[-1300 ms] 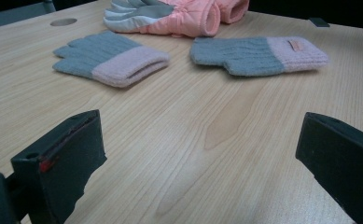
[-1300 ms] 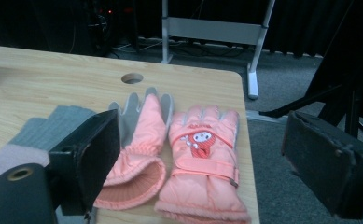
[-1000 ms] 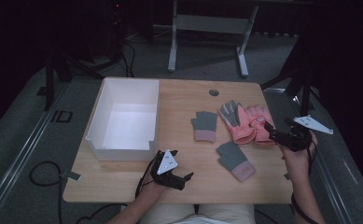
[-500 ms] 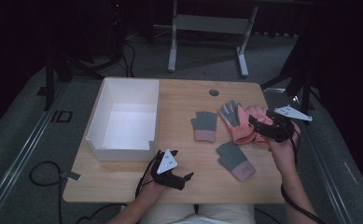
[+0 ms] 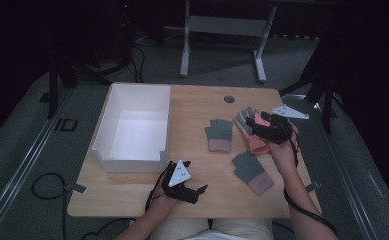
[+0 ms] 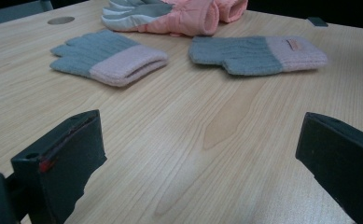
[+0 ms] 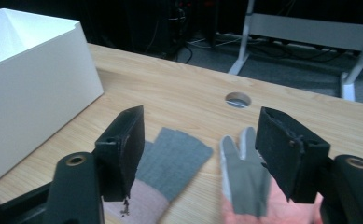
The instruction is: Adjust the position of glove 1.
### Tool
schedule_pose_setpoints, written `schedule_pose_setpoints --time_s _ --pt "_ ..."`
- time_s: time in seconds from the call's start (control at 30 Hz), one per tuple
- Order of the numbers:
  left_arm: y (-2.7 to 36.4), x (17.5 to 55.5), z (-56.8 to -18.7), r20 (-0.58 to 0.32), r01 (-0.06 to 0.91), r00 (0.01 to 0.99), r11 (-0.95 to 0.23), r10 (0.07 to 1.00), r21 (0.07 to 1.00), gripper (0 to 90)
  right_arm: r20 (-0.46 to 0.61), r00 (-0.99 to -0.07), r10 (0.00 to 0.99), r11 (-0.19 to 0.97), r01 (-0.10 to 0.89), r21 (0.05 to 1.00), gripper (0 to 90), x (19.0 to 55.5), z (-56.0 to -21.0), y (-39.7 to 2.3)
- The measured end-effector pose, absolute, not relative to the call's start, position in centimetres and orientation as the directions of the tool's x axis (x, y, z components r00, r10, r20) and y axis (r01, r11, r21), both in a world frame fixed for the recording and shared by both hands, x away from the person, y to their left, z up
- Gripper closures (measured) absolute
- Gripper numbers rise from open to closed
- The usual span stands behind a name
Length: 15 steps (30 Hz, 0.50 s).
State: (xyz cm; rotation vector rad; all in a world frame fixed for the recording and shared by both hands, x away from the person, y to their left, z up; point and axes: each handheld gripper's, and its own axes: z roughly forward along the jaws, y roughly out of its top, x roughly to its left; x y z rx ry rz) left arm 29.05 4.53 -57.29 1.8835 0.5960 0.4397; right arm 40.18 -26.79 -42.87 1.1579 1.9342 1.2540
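Wooden table [image 5: 197, 107] is seen with white bin [image 5: 134, 127] at left. Right gripper [image 5: 254, 121], jaws parted and just closing on nothing, is held over pink-grey glove [image 5: 249, 131]; knit gloves [image 5: 218, 135] lie alongside. Left gripper [image 5: 199, 190] rests wide open, empty.

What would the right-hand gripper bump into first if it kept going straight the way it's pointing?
Probably the grey-and-pink knit glove lying just ahead of the right gripper; further along that line stands the white box. Depth is hard to judge.
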Motion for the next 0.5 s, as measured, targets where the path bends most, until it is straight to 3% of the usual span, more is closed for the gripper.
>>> schedule_pose_setpoints --time_s 0.5 --pt "4.6 29.1 -57.3 0.023 0.2 0.805 -0.308 0.593 0.93 0.8 0.029 -0.525 0.85 0.236 0.429 0.872 47.8 43.1 -45.4 -23.3"
